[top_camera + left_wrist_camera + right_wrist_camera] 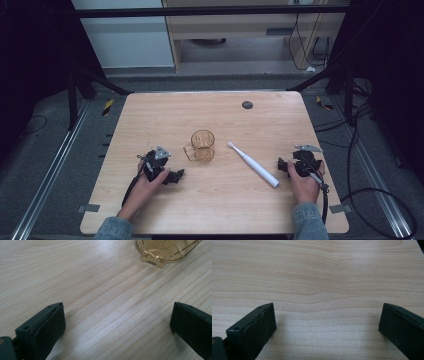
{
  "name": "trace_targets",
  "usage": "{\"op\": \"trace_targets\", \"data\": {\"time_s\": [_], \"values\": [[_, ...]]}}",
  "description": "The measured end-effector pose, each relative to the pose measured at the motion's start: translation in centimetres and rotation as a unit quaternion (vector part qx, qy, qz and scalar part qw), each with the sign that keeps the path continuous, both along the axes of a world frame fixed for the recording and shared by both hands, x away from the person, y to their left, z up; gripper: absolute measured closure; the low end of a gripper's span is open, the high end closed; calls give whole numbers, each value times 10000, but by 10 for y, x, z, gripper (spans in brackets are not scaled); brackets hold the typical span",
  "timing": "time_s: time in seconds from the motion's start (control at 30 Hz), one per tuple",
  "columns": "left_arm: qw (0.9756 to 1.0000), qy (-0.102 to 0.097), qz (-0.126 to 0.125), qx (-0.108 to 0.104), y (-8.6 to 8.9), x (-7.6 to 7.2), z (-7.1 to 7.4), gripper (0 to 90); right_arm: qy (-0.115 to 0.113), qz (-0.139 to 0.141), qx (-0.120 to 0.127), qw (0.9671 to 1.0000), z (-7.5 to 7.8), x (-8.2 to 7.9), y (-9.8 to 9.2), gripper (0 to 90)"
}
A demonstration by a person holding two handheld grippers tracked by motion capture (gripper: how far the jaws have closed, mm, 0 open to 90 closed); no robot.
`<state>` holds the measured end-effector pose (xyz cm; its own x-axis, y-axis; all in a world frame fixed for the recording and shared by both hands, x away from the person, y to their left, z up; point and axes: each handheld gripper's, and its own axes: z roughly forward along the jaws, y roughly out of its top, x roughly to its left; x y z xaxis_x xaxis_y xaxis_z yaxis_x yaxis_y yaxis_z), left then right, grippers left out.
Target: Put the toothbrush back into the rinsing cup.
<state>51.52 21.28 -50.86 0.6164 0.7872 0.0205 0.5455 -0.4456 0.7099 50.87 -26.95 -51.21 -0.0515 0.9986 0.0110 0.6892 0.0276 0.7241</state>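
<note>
High view had the whole layout: light wood bench point(220, 200), amber glass mug point(202, 145) near the middle, handle toward the near left, white electric toothbrush point(253, 164) just right of it, lying diagonally with the brush head at the far left end. Mug and toothbrush were close but apart. A small dark round disc point(247, 105) sat far out on the bench, toward the far edge.

Left gripper view picked up what the high view couldn't: the mug's base and handle point(160, 255) at the top right corner, up close, with bare wood between it and the jaws. Right gripper view looked over plain wood grain, the bench's right edge just cutting the top right corner.

Room to move: a wide open strip of bench along the near side, and more open wood on the far half. Right claw point(284, 165) sat near the right edge, near the toothbrush's handle end but not touching.

Left claw point(176, 175) rested low on the bench near left of the mug, jaws pointing right, spread wide, nothing between them. Right claw pointed left, jaws likewise wide apart and empty. Left hand point(146, 186) and right hand point(304, 180) each came in from the near edge, denim sleeves showing.
</note>
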Motion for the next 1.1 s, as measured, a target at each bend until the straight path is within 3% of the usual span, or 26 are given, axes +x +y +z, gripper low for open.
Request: {"op": "trace_targets", "data": {"time_s": [0.83,0.97,1.0,1.1], "values": [[10000,-4,14,-7,0,0,0,0,-7,69,-30,10000,0,1,-1,6],[10000,-1,17,-3,0,0,0,0,-3,199,-22,9998,1,2,-1,75],[10000,0,18,-8,0,0,0,0,-13,512,-387,9979,11,-2,4,135],[10000,0,19,-9,0,0,0,0,-137,842,-647,9943,33,-12,15,145]]}}
